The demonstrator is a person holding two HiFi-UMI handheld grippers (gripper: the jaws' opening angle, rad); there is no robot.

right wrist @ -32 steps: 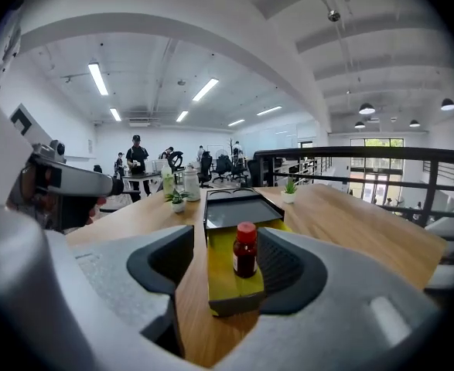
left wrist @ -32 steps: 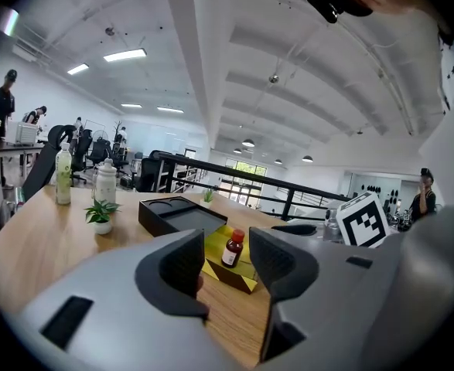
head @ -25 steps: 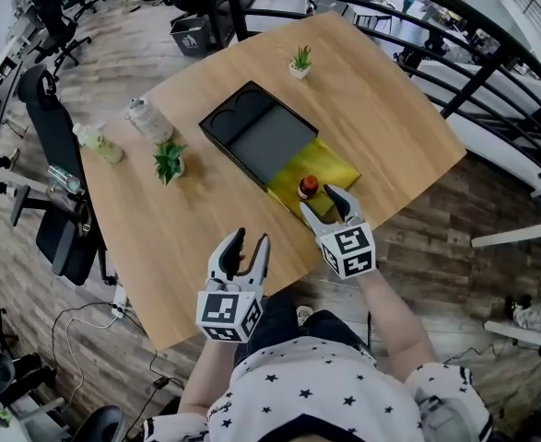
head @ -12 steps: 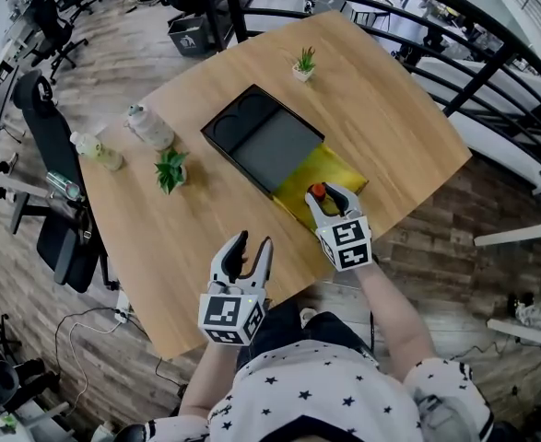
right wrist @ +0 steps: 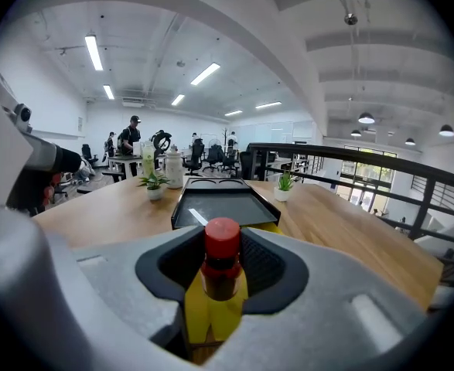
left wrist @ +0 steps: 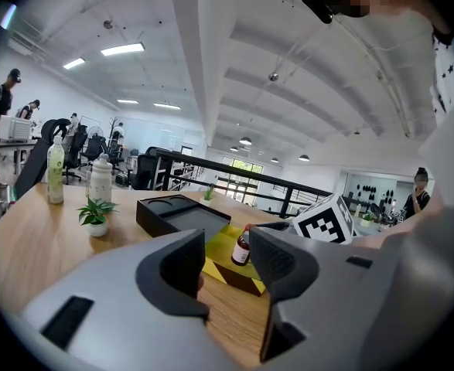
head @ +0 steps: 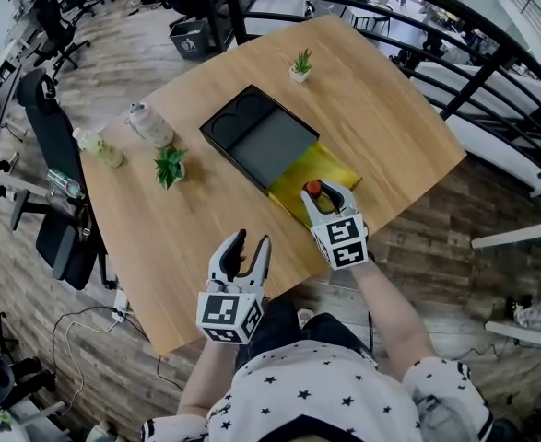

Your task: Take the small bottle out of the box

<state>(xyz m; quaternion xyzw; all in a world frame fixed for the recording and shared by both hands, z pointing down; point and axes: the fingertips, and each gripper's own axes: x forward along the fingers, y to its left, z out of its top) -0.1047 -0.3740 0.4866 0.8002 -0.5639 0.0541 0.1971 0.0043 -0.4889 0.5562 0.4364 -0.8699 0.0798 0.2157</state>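
Closing the right gripper (head: 325,196) on the small bottle (head: 313,188), red cap up. Bottle upright between the jaws, pads against its brown sides just under the cap. Reads as a grip from the right gripper view. Low side approach, probably to clamp the body rather than the slippery cap and keep the bottle vertical for a straight lift.

Bottle not out yet: standing in the yellow box (head: 333,167), at the end nearest the right gripper. Black tray (head: 261,141) just beyond the yellow box, straight ahead of the right gripper. Yellow part likely drawn out toward the desk (head: 390,109) edge for easy reach.

Left gripper (head: 250,242) parked to the left of the right one, near the desk edge, well apart from the box. Jaws apart, nothing between them, only the bottle and box seen far off through the gap. Probably kept clear as a spare, or ready to steady the box.

Versus a second ago: then wide open, just short of the bottle, on its near side. Half a second ago: already around it, jaws narrowed most of the way. Now only slightly narrower, so contact judged made. Bottle in much the same spot in the box, left gripper unmoved.

Next call: lift straight up, watching for box drag.
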